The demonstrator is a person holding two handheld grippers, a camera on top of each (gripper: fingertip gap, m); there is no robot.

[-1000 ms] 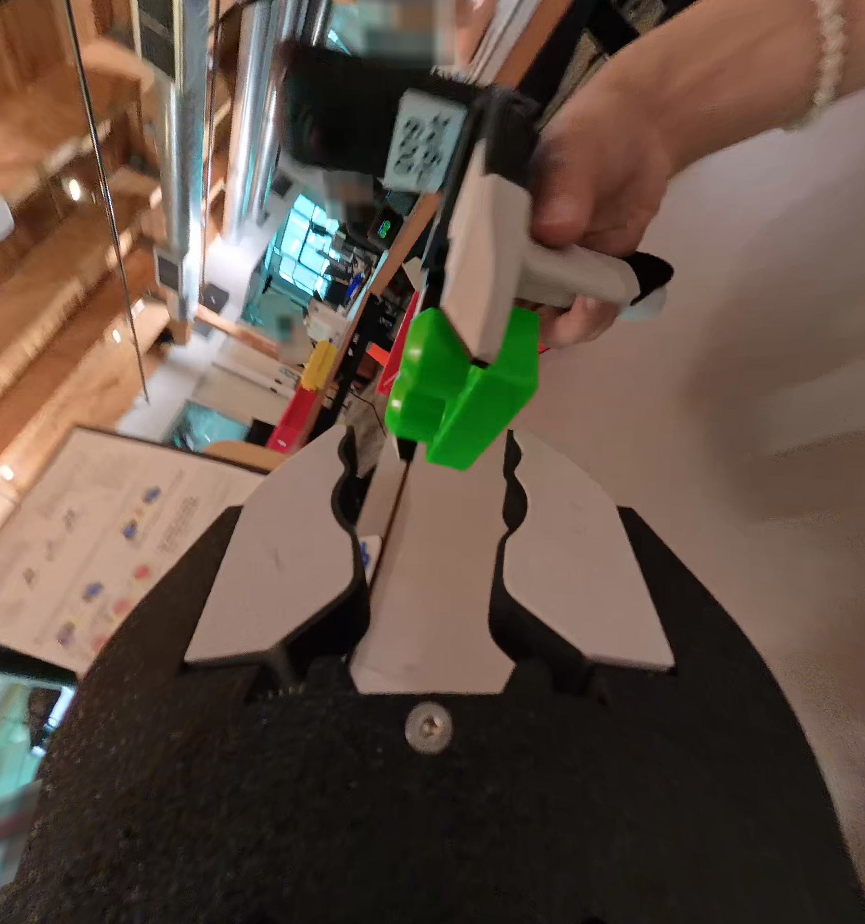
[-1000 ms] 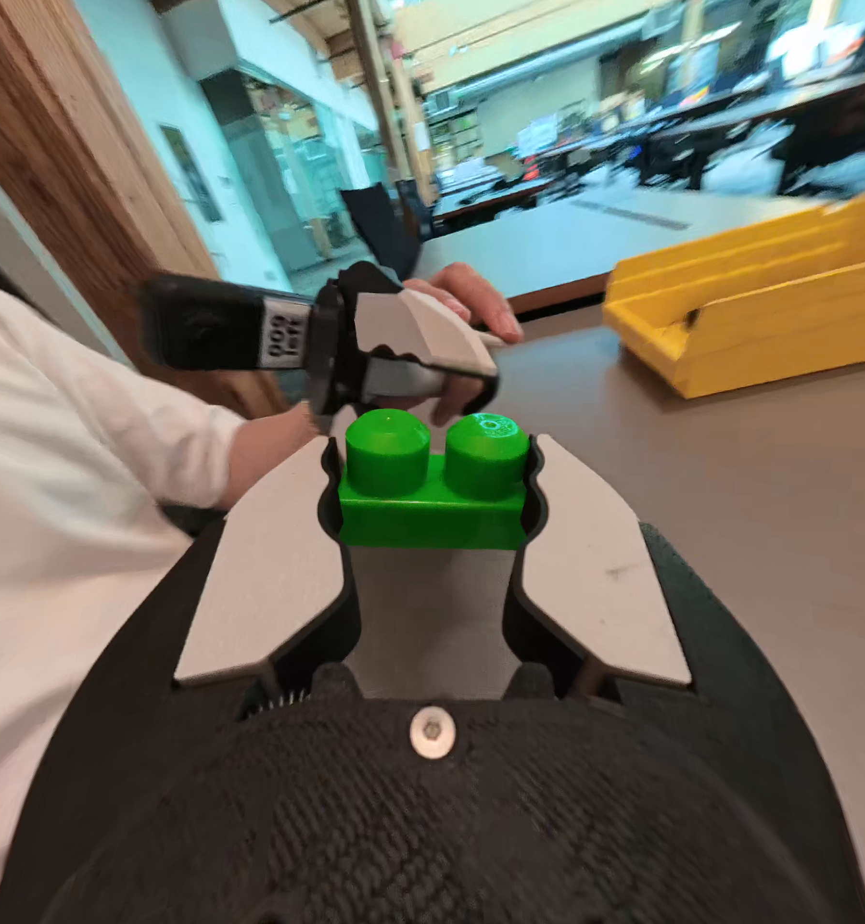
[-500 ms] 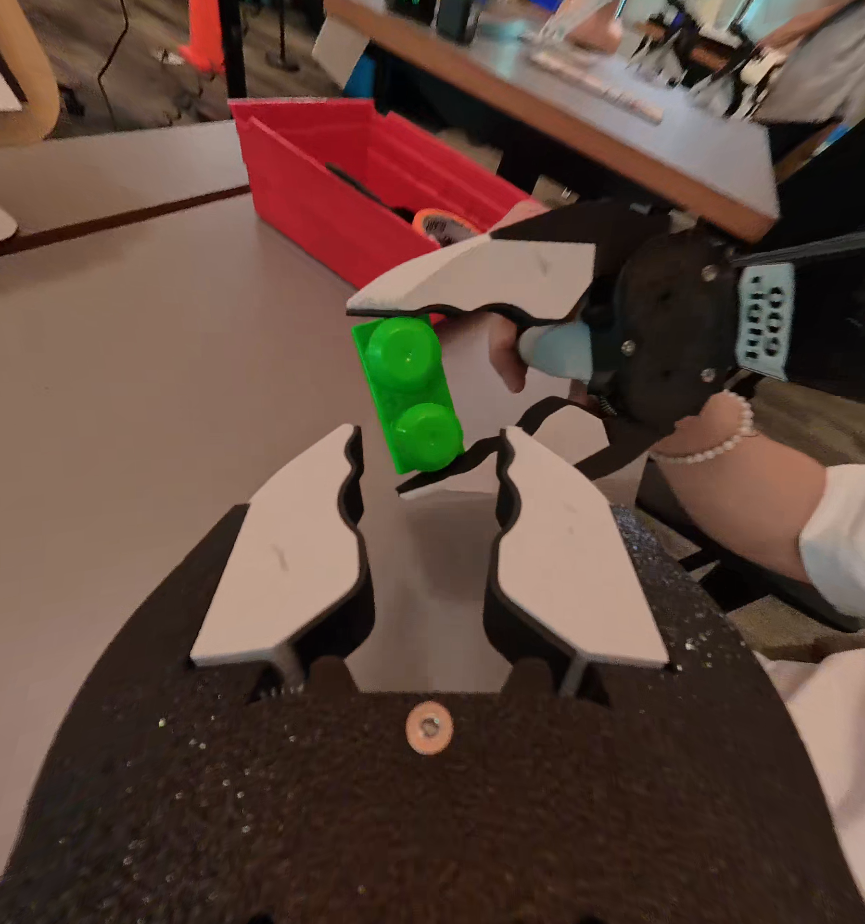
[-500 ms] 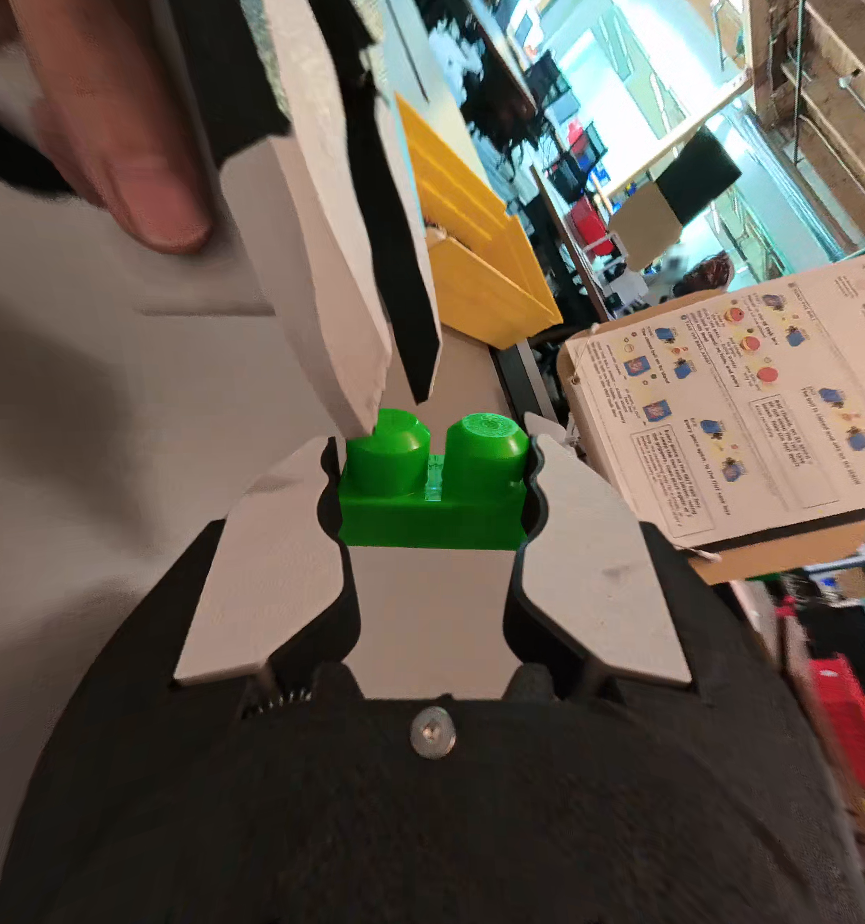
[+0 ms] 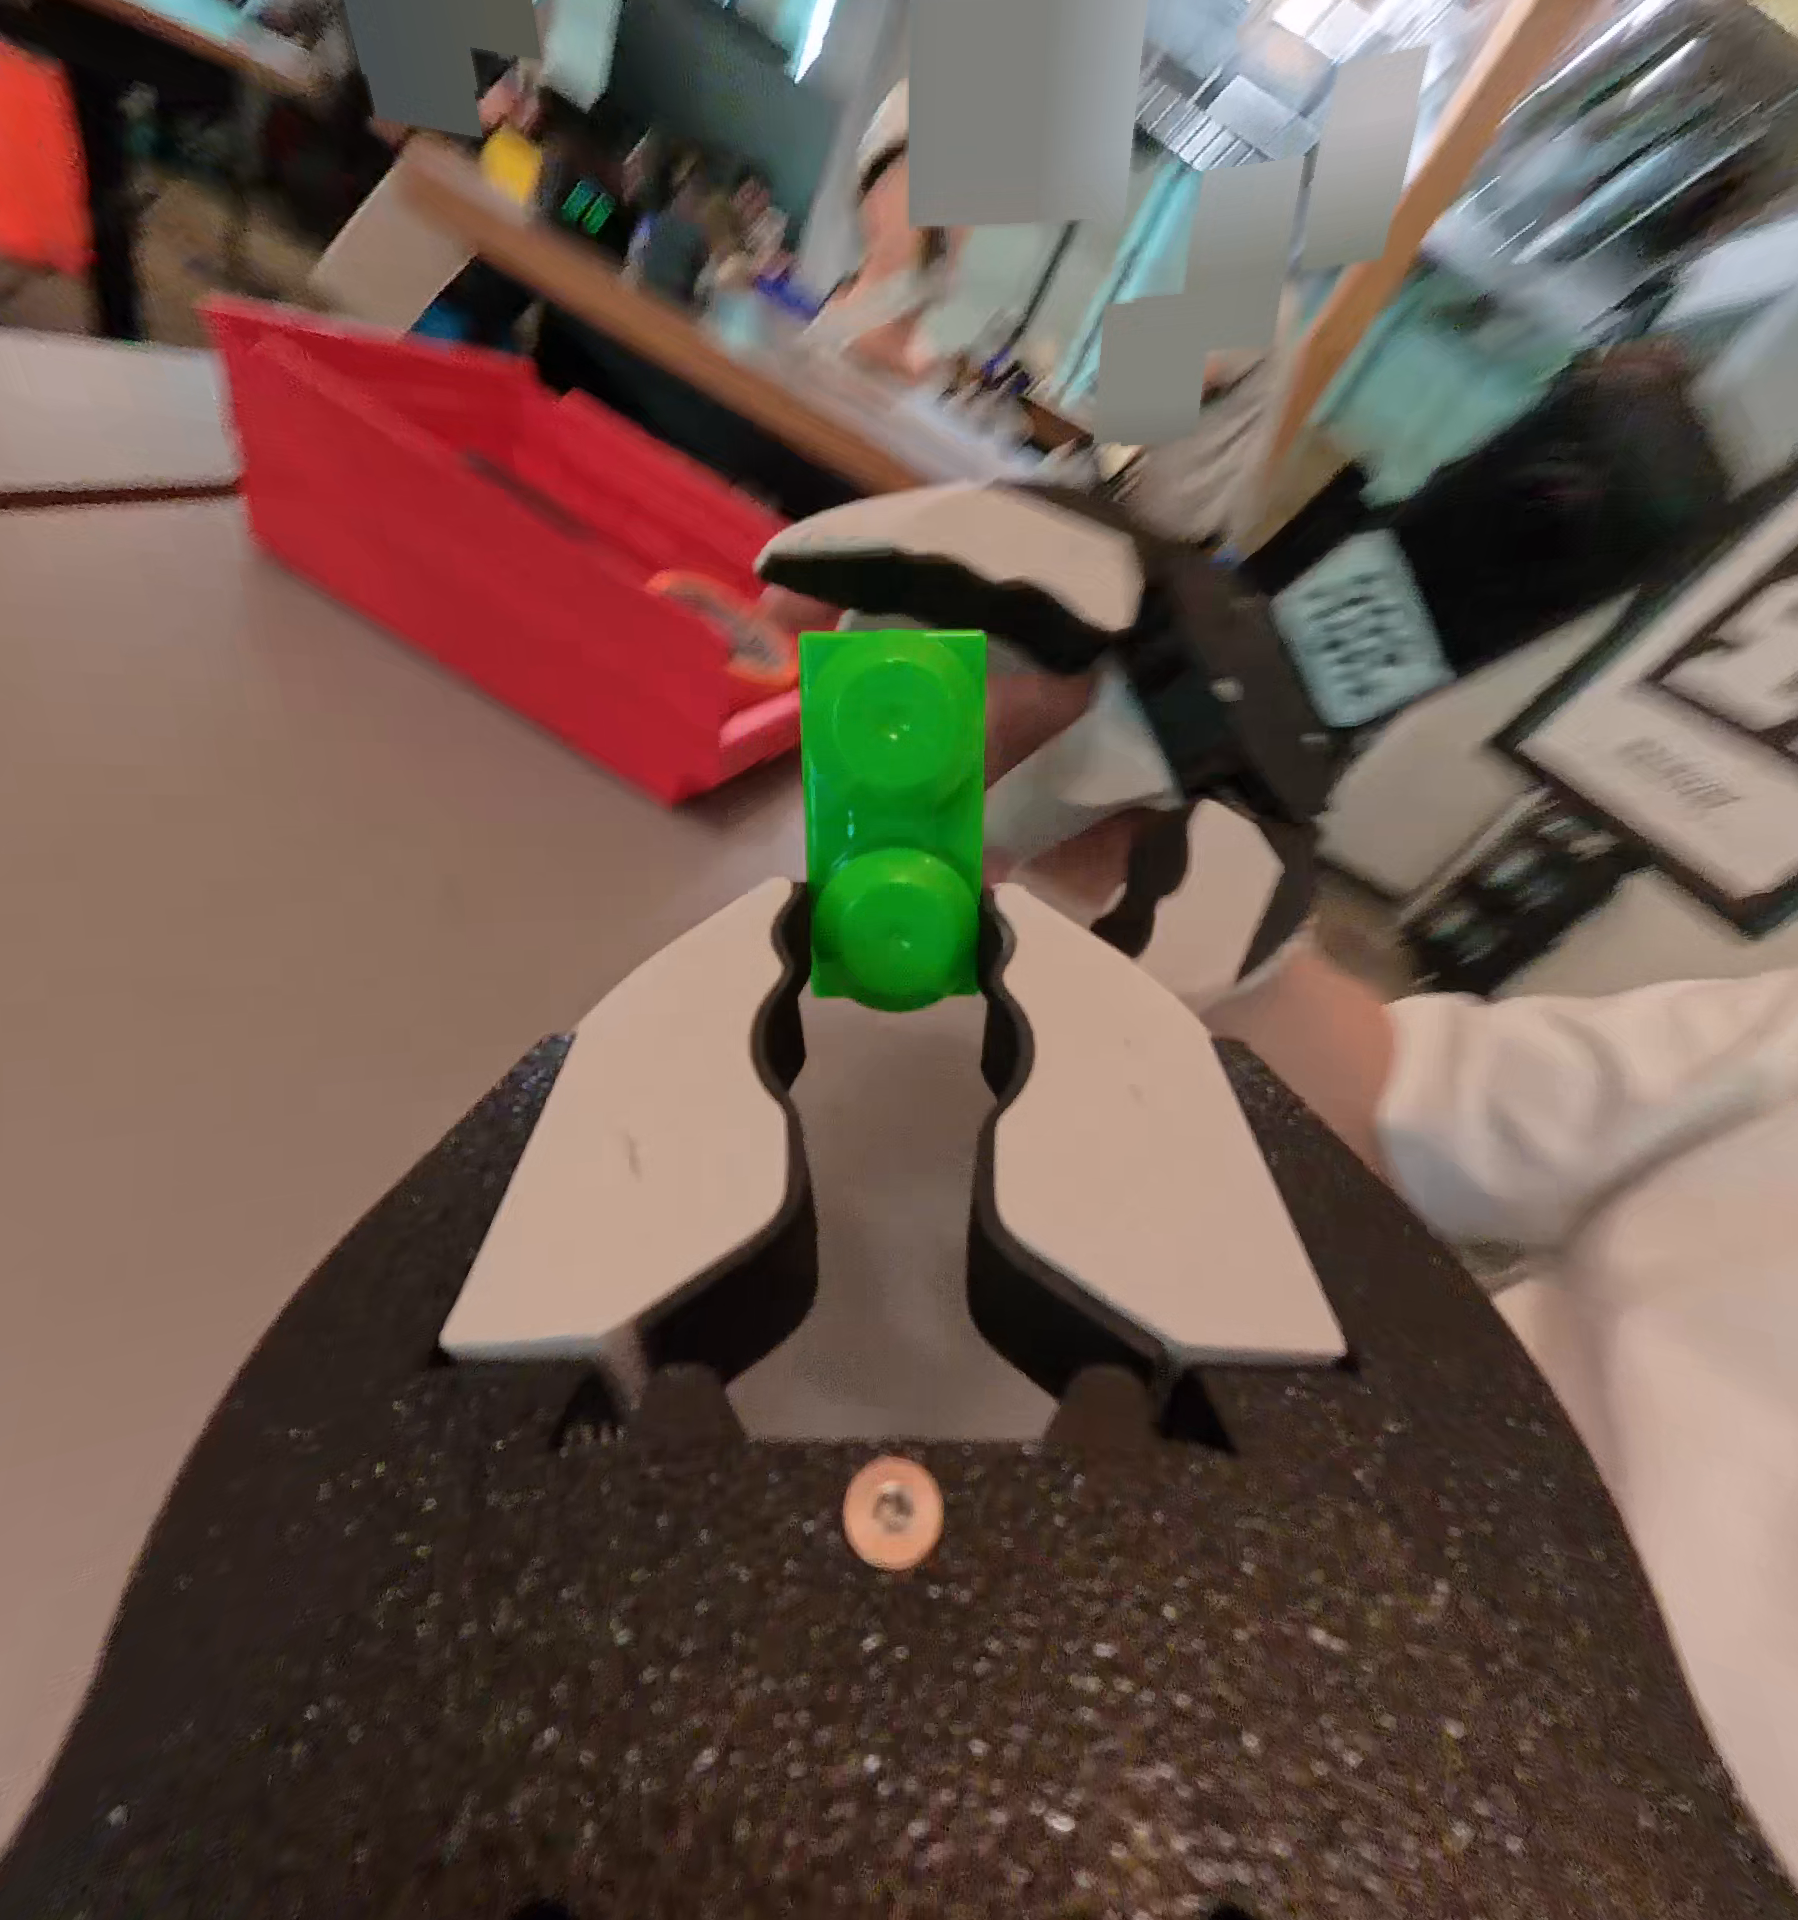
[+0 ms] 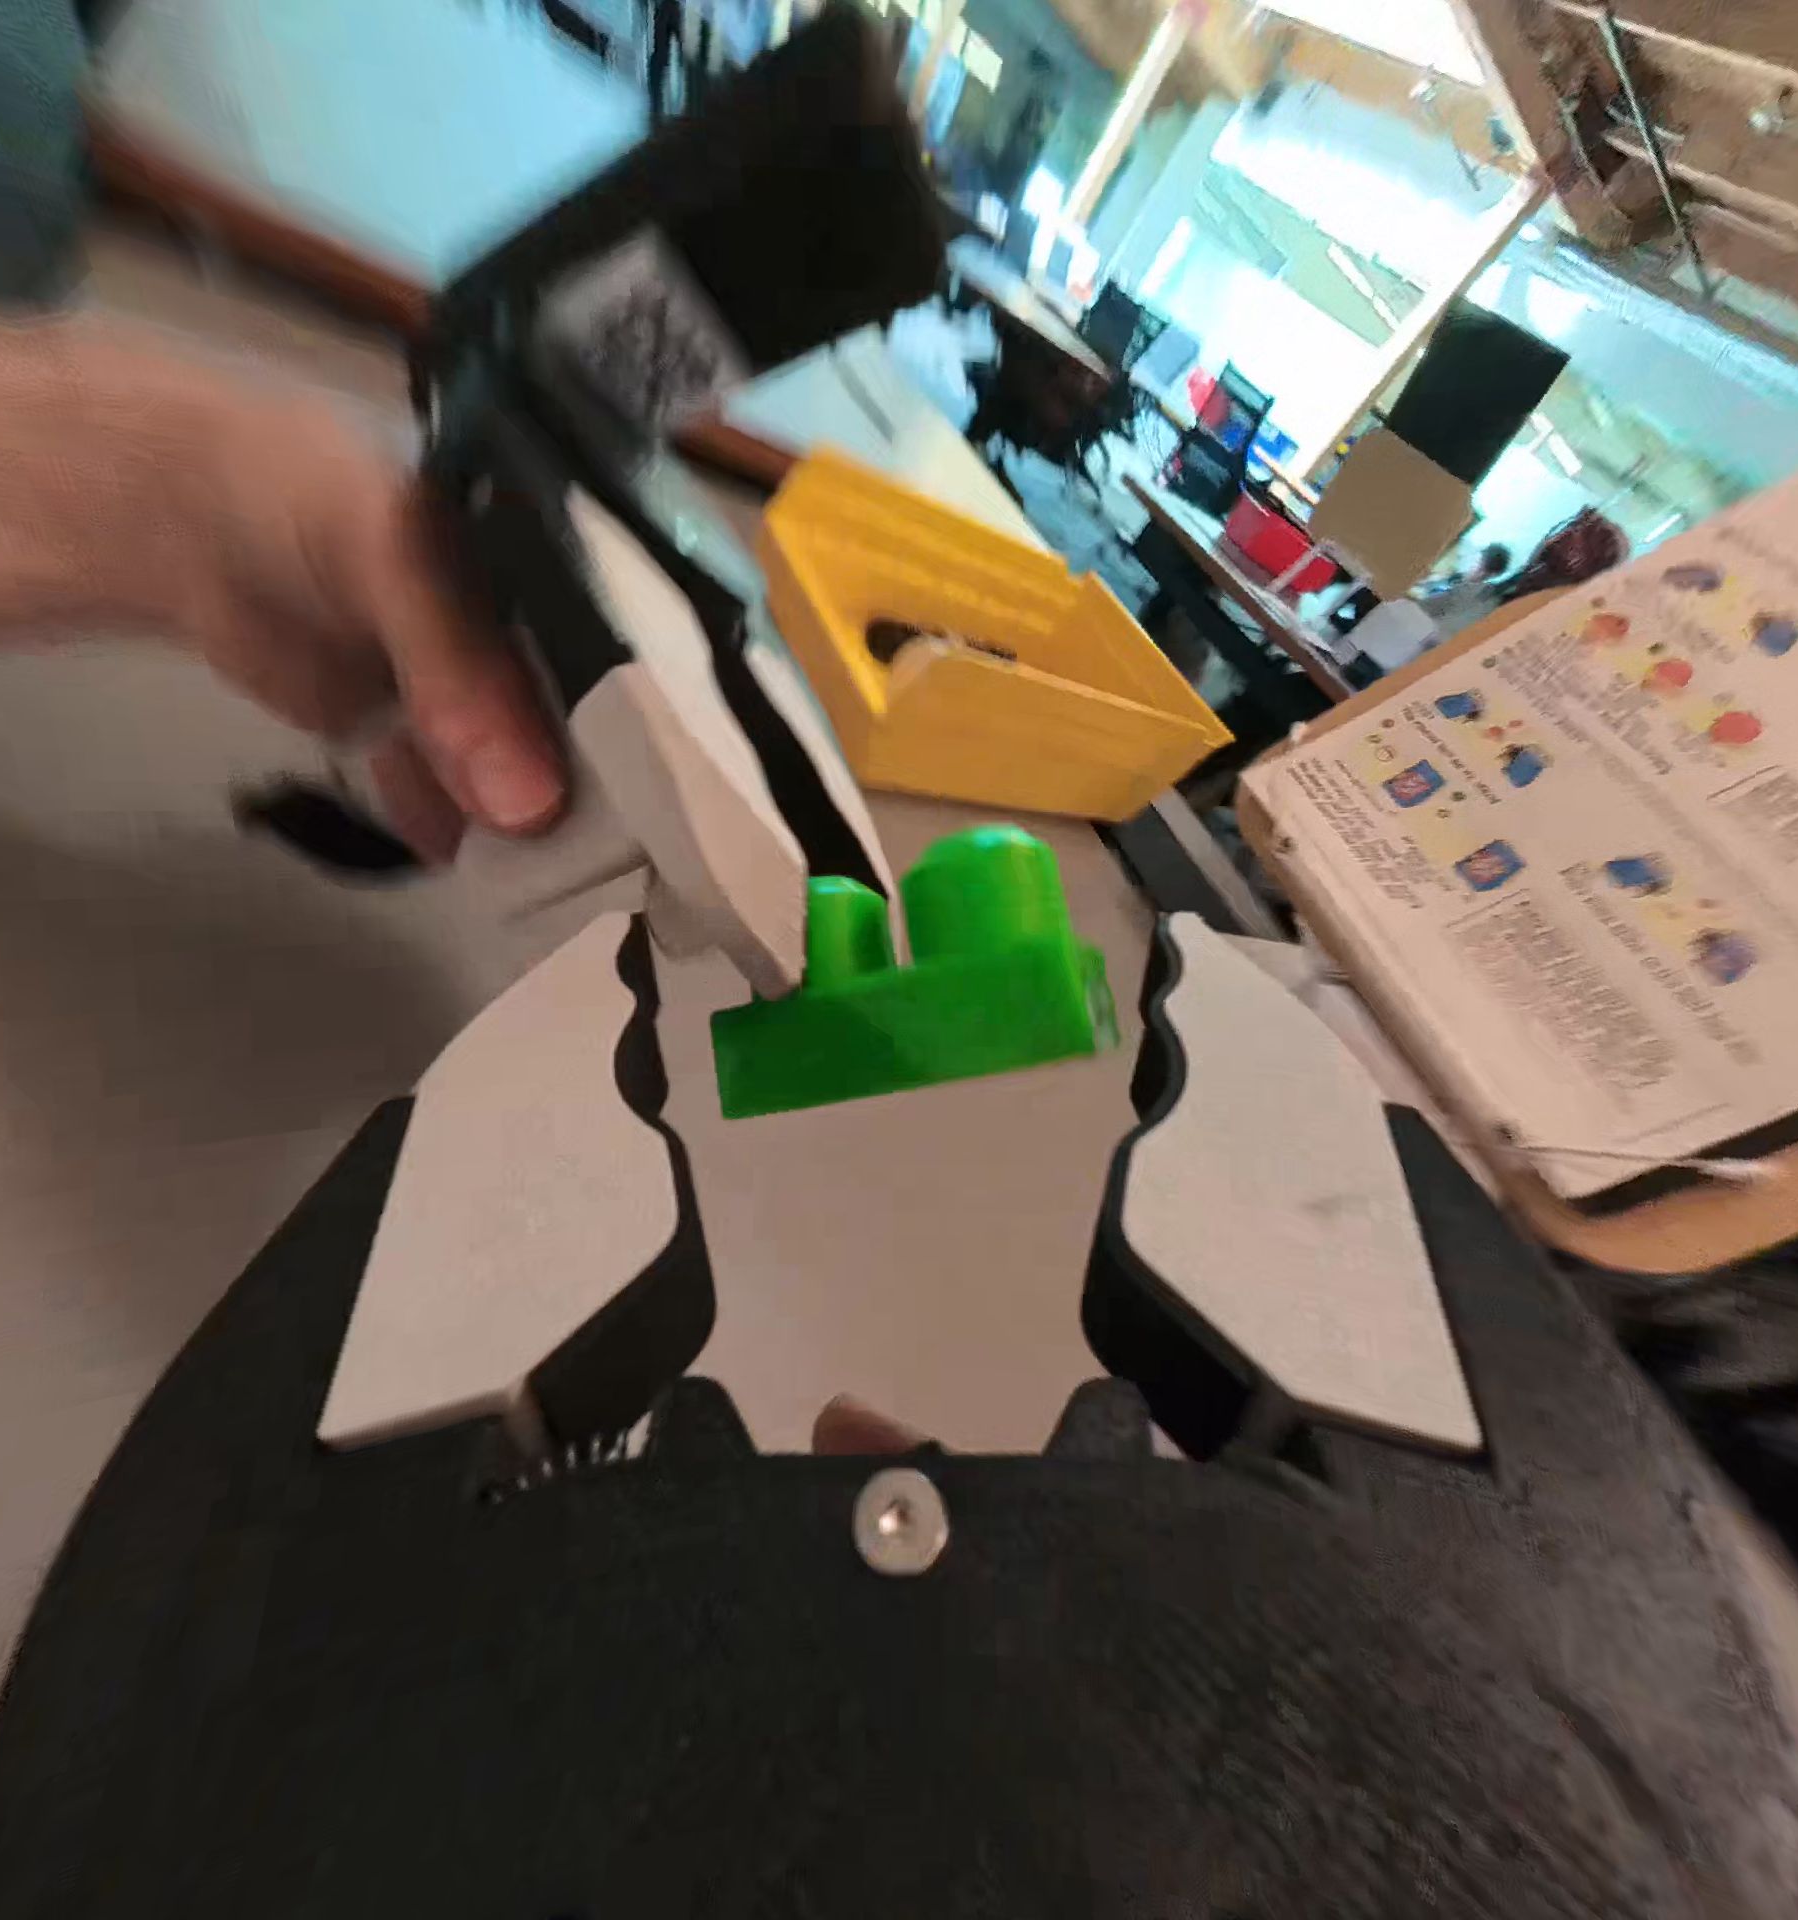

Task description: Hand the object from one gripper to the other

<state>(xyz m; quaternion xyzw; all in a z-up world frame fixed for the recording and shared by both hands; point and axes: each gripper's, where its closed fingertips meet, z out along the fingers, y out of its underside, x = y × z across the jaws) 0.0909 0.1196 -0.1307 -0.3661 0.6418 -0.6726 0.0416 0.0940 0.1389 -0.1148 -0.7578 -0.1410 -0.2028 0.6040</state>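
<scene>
A green two-stud brick [image 5: 890,769] is held in the air over the table. My left gripper [image 5: 890,914] is shut on its near end, one finger on each side of the lower stud. In the right wrist view my right gripper [image 6: 895,935] is open, its fingers wide apart on either side of the brick [image 6: 926,1008] and not touching it. There the left gripper's fingers [image 6: 729,862] clamp the brick's left stud end. In the left wrist view the right gripper's upper finger [image 5: 978,566] stands just above the brick.
A red bin [image 5: 479,561] with an orange roll inside sits on the grey table [image 5: 251,935] behind the brick. A yellow bin [image 6: 978,707] lies beyond the grippers. A printed sheet on cardboard [image 6: 1560,831] stands at the right.
My left gripper has closed on the green brick. My right gripper, which gripped it before, has opened and let go. Both views have swung round.
</scene>
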